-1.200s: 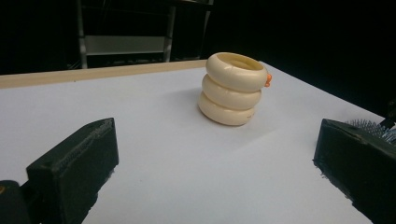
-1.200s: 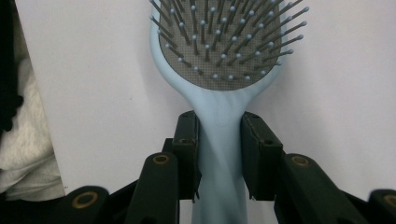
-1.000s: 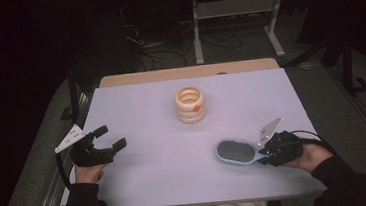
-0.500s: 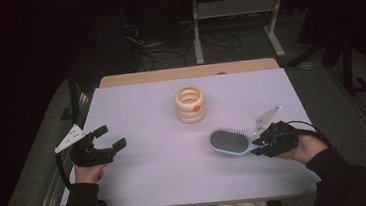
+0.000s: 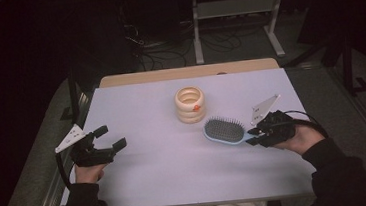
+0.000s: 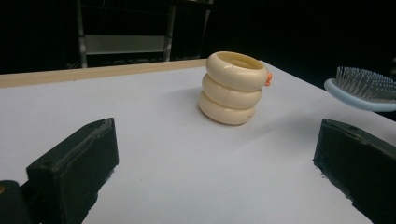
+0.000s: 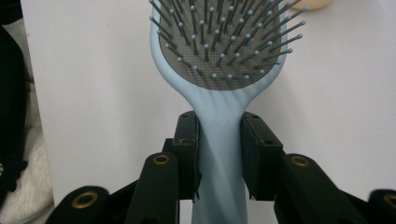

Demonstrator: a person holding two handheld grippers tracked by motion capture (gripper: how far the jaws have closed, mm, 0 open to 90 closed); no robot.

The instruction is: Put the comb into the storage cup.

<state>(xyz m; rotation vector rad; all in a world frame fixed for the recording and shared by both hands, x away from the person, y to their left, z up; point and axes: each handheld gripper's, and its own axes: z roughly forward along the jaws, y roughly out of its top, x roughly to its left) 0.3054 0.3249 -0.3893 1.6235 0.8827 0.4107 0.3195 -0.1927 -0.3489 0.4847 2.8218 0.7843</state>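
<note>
On the white table (image 5: pixel 167 174), the cream ring stack (image 5: pixel 190 105) stands mid-table, the left gripper (image 5: pixel 108 142) rests with jaws wide apart and empty, while the right gripper (image 5: pixel 252 133) clamps the blue hairbrush (image 5: pixel 222 130) by its handle, just right of the stack

Overhead table (image 5: pixel 143 187) view (two close gripper cameras)

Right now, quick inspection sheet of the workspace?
Surface: white table top, bare wood strip at far edge.
Job's things: blue hairbrush, bristles up, lifted off the table; cream ring stack standing mid-table.
Clutter: nothing seen.
Grippers: right gripper clamped on the brush handle; left gripper open, holds nothing.
Cables: black cable trailing from right gripper; loose cords on the floor beyond.
Surroundings: dark room, metal frame legs behind table.
</note>
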